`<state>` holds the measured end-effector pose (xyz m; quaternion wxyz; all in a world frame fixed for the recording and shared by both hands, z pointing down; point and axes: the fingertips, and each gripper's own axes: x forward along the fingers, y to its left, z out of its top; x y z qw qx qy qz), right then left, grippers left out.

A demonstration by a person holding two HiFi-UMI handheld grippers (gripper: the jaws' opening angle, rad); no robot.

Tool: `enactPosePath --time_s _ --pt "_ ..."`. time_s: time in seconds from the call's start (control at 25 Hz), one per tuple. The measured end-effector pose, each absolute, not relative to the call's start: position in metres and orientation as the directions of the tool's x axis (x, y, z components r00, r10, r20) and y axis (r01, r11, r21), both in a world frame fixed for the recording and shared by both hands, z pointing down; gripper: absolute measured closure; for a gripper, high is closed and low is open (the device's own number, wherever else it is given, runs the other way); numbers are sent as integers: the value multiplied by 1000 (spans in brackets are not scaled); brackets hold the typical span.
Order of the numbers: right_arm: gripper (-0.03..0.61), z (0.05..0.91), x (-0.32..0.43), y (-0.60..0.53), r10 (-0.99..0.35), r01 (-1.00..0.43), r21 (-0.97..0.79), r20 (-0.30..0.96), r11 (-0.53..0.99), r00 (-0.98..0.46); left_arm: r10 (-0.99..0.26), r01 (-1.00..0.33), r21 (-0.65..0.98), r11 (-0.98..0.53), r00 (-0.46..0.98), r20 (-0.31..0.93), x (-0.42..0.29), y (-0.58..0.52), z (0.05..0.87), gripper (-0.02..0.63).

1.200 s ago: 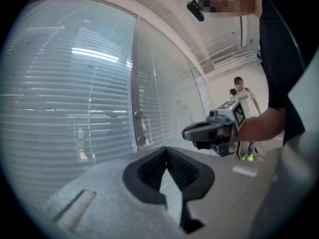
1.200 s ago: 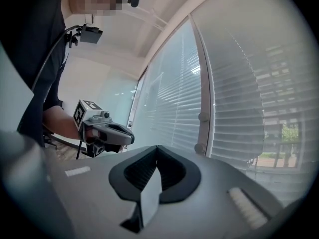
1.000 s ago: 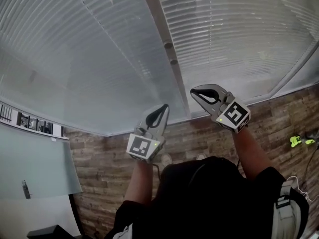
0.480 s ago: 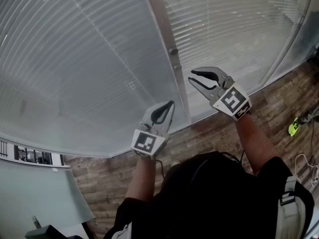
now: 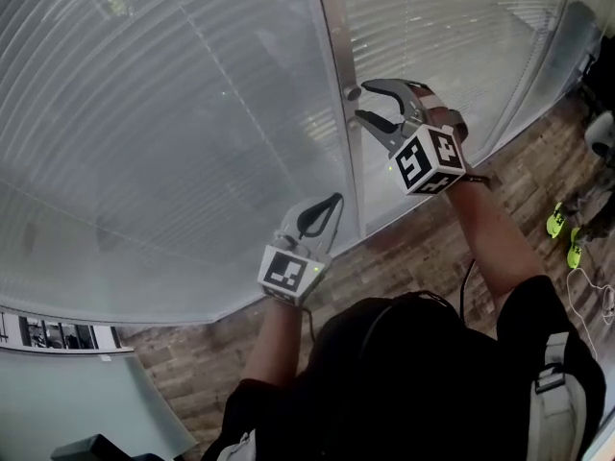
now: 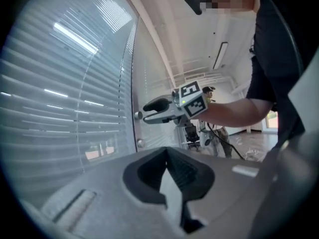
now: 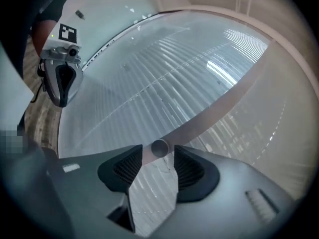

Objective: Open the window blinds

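Note:
Closed white blinds hang behind glass panes on both sides of a pale mullion. A small round knob sticks out of that mullion. My right gripper is raised to it and its jaws are opening. In the right gripper view the knob sits between the fingertips of the right gripper, with a slight gap on the left side. My left gripper hangs lower beside the mullion, shut and empty. In the left gripper view the closed jaws of the left gripper point past the right gripper.
A second knob sits lower on the mullion. Wood-look floor runs under the window. Yellow-green items lie on the floor at right. A pale panel stands at lower left. An office chair is farther back.
My right gripper rose toward the mullion, rolled over, and its jaws went from shut to open around the knob. The left gripper shifted a little along the glass.

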<state>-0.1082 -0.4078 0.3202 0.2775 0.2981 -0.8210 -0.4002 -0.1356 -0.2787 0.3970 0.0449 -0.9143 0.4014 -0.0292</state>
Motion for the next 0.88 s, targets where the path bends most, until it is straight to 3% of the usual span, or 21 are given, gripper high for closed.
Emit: enactPosePath --time_s 0.28,0.44,0.56,0.88 --pt "387 323 -123 -422 -769 -220 879 220 423 -601 -739 -736 -89 -671 673 10 -155 -276 400 611" --pt "446 324 -122 -425 -802 -210 902 203 376 -562 -744 -740 -93 -666 668 11 -161 -274 400 611" --pt "446 324 -123 -426 -817 -213 913 184 348 -547 -752 -747 -102 -657 659 16 -164 -274 399 611" --pt "449 319 -121 -426 -791 -402 786 174 470 -586 -759 -755 -92 -649 651 14 -165 -270 402 611"
